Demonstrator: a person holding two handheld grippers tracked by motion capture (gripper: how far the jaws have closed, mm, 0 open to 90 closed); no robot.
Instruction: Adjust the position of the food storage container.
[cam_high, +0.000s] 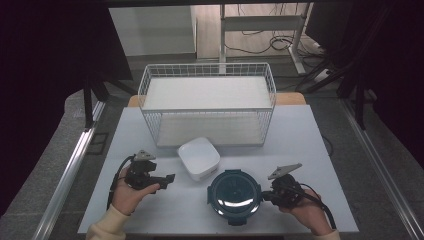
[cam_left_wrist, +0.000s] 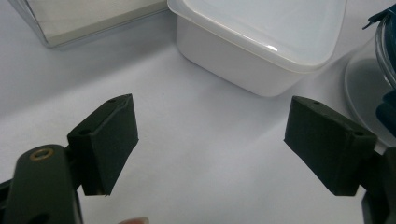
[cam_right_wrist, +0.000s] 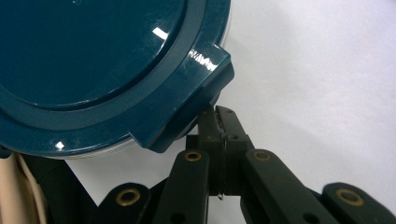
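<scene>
Just beside the right claw: round container.

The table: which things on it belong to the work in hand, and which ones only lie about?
In the work:
- round dark teal lidded container
- right gripper, shut beside the container's side latch
- left gripper, open, over bare table

Lying about:
- square white plastic lidded box
- white wire basket
</scene>
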